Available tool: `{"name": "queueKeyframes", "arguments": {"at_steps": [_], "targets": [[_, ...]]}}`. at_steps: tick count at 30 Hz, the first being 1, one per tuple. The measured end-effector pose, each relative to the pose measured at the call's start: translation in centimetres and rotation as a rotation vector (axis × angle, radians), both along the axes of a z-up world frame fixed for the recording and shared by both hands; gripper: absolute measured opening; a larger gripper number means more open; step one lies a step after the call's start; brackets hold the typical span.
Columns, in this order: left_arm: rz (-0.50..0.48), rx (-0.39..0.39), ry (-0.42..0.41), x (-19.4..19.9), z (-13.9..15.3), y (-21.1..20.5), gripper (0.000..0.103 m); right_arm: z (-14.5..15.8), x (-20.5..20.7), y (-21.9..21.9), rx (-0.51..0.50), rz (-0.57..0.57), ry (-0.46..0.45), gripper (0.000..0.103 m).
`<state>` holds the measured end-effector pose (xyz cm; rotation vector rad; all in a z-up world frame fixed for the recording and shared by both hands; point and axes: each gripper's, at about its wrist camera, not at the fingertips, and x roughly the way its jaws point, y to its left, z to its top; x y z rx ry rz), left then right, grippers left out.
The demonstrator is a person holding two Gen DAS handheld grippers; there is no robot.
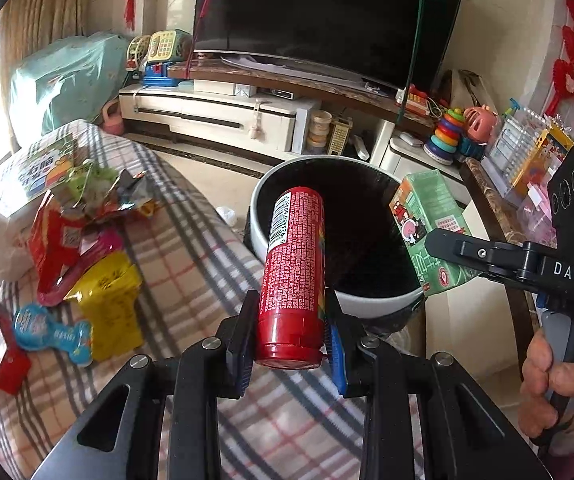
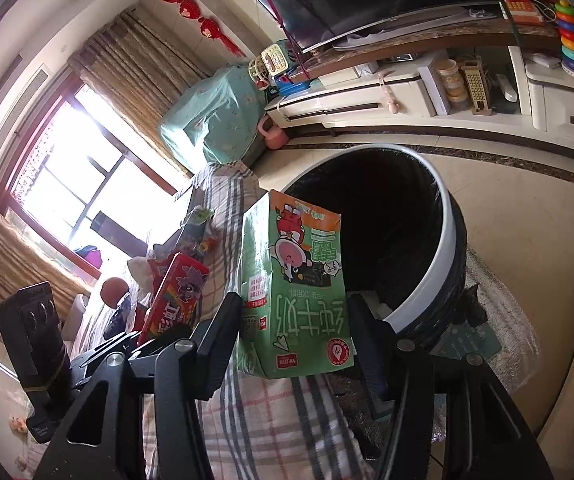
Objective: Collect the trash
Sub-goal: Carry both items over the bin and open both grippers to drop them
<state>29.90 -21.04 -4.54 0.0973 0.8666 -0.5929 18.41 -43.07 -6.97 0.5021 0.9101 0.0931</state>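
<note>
My left gripper (image 1: 290,320) is shut on a red can (image 1: 293,264) that points toward the round white trash bin (image 1: 375,305) with a black liner. The can's far end reaches over the bin's near rim. My right gripper (image 2: 293,320) is shut on a green milk carton (image 2: 299,292), held just before the bin's rim (image 2: 443,256). In the left wrist view the same carton (image 1: 427,224) hangs at the bin's right edge, with the right gripper (image 1: 443,248) and a hand (image 1: 555,384) behind it.
Wrappers and snack bags (image 1: 87,248) lie on the plaid-covered sofa (image 1: 191,264) at left. A red box (image 2: 175,300) sits left of the carton. A TV stand (image 1: 223,112) with toys runs along the back, a side table (image 1: 499,208) at right.
</note>
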Motion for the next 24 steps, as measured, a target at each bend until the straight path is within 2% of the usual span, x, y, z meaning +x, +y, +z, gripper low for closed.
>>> {"name": "queueKeyframes", "arguments": {"at_steps": [24], "targets": [[-0.035, 0.03, 0.003, 3.5, -0.5, -4.6, 0.029, -0.5, 2.9, -2.6, -0.004, -0.014, 0.029, 0.055]]}}
